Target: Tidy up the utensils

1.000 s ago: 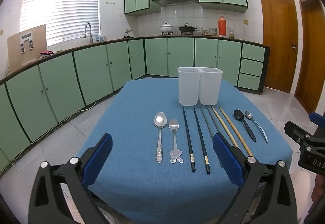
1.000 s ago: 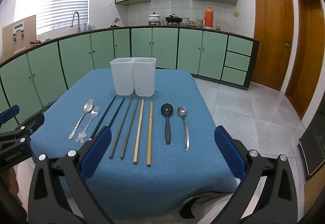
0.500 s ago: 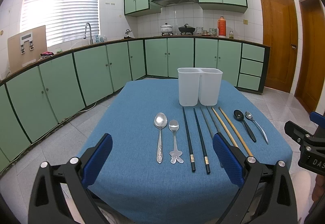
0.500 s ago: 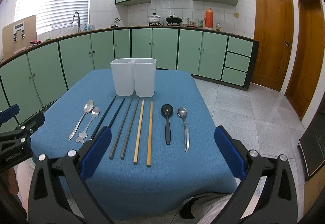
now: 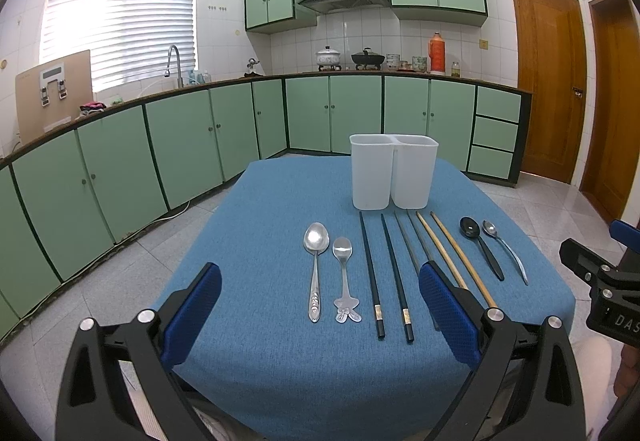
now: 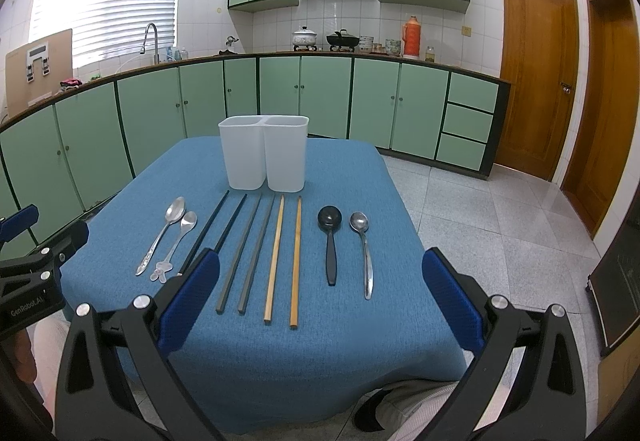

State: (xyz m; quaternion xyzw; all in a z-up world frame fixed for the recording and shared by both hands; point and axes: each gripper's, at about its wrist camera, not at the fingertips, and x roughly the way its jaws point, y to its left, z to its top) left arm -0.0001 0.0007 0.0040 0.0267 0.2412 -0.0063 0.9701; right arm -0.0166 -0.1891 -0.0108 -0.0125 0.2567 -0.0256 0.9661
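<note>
Utensils [image 6: 276, 253] untouched (both fingers [image 6: 188, 297] apart)

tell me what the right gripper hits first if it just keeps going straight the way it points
Probably the blue tablecloth near the pair of light wooden chopsticks, which lie between the open right gripper fingers; depth is unclear. The white two-compartment plastic holder stands farther back.

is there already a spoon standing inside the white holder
No, the white holder shows no utensil rising above its rim; every spoon lies flat on the blue cloth.
</note>
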